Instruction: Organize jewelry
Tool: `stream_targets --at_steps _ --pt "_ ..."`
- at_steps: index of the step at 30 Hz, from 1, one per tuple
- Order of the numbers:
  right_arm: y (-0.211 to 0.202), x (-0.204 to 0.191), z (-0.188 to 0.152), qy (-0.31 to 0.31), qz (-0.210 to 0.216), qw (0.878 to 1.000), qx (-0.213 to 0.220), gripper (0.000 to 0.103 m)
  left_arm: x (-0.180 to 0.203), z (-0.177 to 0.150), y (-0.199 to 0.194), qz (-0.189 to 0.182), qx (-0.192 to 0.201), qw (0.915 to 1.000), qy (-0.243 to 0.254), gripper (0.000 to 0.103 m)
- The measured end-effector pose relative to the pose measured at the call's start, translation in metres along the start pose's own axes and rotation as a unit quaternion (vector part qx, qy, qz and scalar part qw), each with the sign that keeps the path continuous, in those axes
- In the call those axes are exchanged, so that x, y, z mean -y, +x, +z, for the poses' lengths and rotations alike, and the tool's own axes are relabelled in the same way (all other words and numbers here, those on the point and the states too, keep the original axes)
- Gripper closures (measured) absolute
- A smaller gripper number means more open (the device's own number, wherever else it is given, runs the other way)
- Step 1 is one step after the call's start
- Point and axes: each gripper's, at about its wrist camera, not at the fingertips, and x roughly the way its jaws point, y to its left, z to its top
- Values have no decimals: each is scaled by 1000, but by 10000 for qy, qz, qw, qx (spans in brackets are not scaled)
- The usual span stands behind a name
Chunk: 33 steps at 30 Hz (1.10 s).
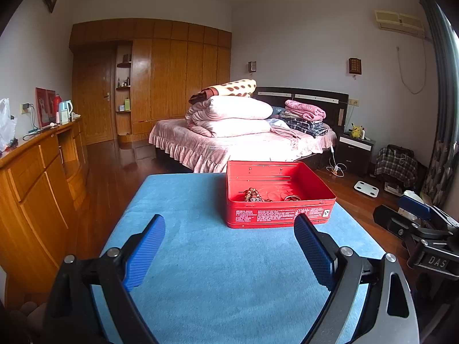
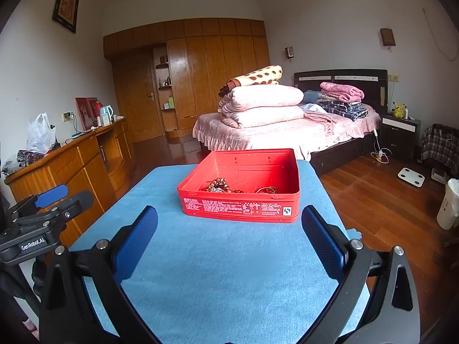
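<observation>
we are holding left gripper and right gripper wide apart, empty, above the blue worktop; beaded jewelry is lying inside the red tin.

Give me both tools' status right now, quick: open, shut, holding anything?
Left tool: open, holding nothing, above the blue cloth.
Right tool: open, holding nothing, aimed at the red tin.

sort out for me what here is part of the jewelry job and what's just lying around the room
Part of the job:
- red tin
- beaded bracelets inside it
- bangle inside it
- left gripper, open
- right gripper, open

Just lying about:
- folded quilts on the bed
- kettle
- yellow plush toy
- floor scale
</observation>
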Motion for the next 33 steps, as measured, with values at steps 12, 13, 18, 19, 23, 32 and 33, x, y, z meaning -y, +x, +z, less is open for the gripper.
stream_targets --at_steps 12,13,18,19,23,32,33 --pt "-1 -1 -1 -3 -1 10000 -5 5 -1 -1 -1 5 -3 10000 -2 13" --pt "-1 -1 -1 -2 -3 10000 -9 5 -1 -1 0 3 -3 10000 -7 13" --pt "-1 -1 0 0 -2 10000 -6 6 -3 -2 -1 -1 -9 10000 -7 13" --pt "-1 -1 0 1 -3 10000 -9 5 -4 -2 -1 -2 -11 10000 -9 13" --pt "-2 0 0 -6 -3 10000 -10 6 -4 -3 0 2 -9 10000 0 14" --pt "-2 0 0 -8 -5 10000 -13 5 -4 -2 0 8 -10 10000 -3 13" --pt "-2 0 0 -9 -5 10000 -14 5 -5 -3 0 9 -8 10000 -4 13"
